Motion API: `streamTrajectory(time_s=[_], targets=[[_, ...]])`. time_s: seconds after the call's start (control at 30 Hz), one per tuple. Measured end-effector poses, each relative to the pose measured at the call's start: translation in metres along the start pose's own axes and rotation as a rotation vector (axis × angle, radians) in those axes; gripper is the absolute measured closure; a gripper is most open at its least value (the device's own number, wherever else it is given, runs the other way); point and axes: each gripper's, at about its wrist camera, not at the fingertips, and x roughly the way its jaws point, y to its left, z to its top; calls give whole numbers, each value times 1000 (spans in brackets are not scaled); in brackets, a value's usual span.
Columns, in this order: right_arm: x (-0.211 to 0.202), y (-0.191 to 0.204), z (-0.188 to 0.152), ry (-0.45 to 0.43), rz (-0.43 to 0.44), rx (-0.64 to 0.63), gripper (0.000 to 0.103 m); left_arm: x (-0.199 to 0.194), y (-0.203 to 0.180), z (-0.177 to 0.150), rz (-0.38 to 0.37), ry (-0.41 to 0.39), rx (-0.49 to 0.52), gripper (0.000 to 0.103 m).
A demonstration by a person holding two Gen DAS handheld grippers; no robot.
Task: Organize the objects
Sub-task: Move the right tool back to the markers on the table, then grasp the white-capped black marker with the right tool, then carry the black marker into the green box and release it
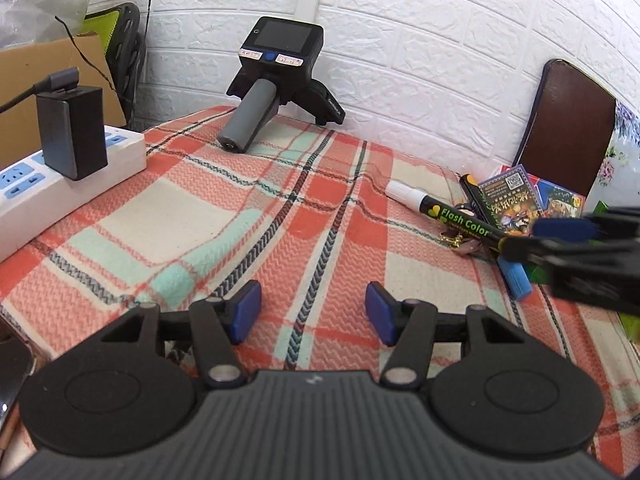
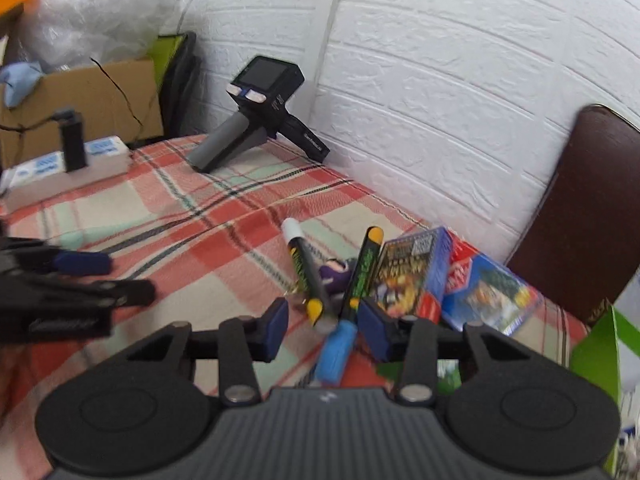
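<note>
Markers lie in a loose pile at the right side of the plaid tabletop: a white-capped marker printed "Flash Color", a yellow-capped marker and a blue-capped marker, crossing one another. Just beside them, toward the wall, sit a dark card box and a red and blue card box, touching. The right tool hangs over the pile with its blue pads apart, the ends of the markers between them; whether a pad touches any marker is unclear. The left tool hovers over bare cloth, well apart from the pile, its pads spread and holding nothing. Farther off, a handheld device leans against the white wall, and a white power strip carries a black adapter.
</note>
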Motion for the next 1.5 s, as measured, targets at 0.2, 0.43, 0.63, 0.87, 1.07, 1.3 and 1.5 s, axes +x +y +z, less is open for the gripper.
streamTrajectory(time_s=[0.2, 0.43, 0.63, 0.87, 1.07, 1.3, 1.5], targets=[[3, 2, -7, 44, 39, 43, 85, 1, 5, -1, -25, -2, -28, 42], [-78, 13, -66, 82, 160, 159, 85, 1, 8, 0, -51, 8, -38, 39], [-114, 3, -103, 112, 160, 240, 77, -23, -2, 9, -106, 67, -66, 39], [-121, -1, -100, 56, 167, 264, 75, -50, -61, 10, -310, 276, -64, 40], [-103, 10, -108, 84, 181, 223, 85, -26, -96, -10, -294, 388, -46, 52], [-127, 8, -105, -43, 109, 188, 85, -35, -107, 9, -373, 344, -85, 76], [-150, -22, -98, -177, -53, 188, 85, -39, -168, 49, -462, 249, 35, 78]])
